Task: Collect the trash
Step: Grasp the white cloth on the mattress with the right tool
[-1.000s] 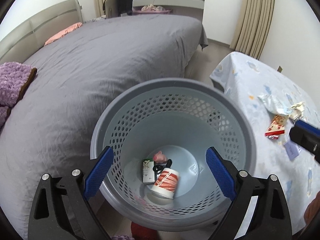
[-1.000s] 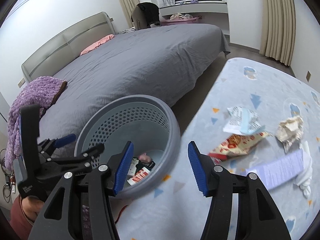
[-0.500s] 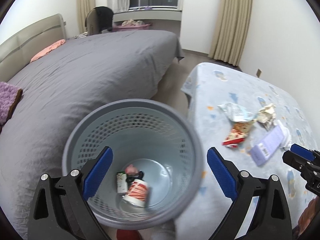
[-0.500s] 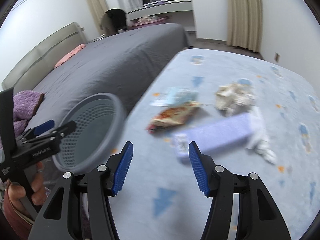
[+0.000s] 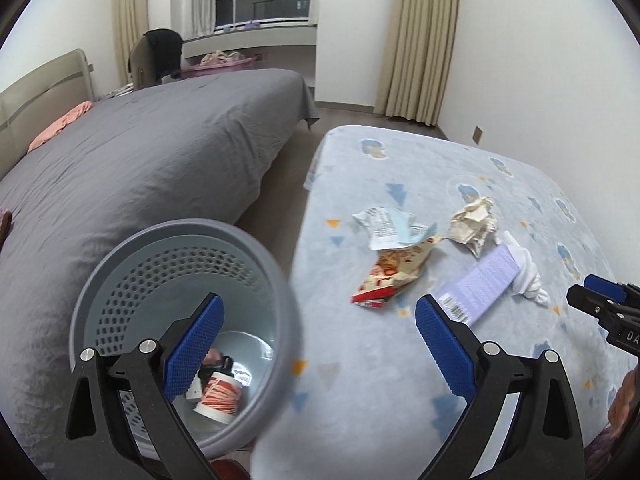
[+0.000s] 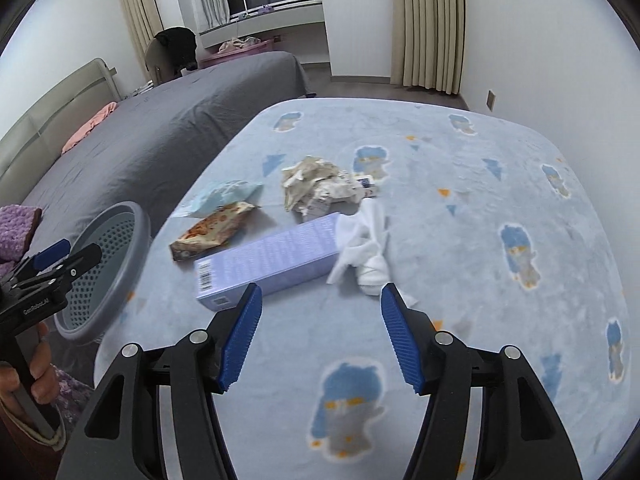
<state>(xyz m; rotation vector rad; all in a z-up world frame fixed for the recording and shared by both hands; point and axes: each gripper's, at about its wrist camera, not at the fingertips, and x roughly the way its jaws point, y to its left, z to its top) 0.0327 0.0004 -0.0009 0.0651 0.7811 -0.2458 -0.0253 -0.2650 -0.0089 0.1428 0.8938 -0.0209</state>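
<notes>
Trash lies on a blue cartoon-print blanket (image 6: pixel 480 208): a lavender box (image 6: pixel 272 258) (image 5: pixel 480 284), a white tissue (image 6: pixel 366 248) (image 5: pixel 528 276), crumpled paper (image 6: pixel 316 184) (image 5: pixel 474 222), a red-orange snack wrapper (image 6: pixel 216 230) (image 5: pixel 392 274) and a pale blue wrapper (image 6: pixel 224 194) (image 5: pixel 390 226). My right gripper (image 6: pixel 320 290) hovers just short of the box and tissue, its jaws opening with nothing between them. The grey perforated basket (image 5: pixel 180 240) (image 6: pixel 132 216) stands at the blanket's left edge and holds an orange-striped cup (image 5: pixel 220 398) and small scraps. My left gripper (image 5: pixel 318 308) stands open above the basket's right rim.
A grey bed (image 5: pixel 140 160) runs along the left behind the basket, with a narrow floor gap beside the blanket. A purple throw (image 6: pixel 16 228) lies at the far left. A person's hand (image 6: pixel 36 372) holds the left gripper's handle. Curtains (image 5: pixel 420 40) and a window lie beyond.
Both grippers swung right, away from the basket and over the blanket. The right one now sits close to the lavender box, with its jaws slightly wider. The basket has slid to the left in both views.
</notes>
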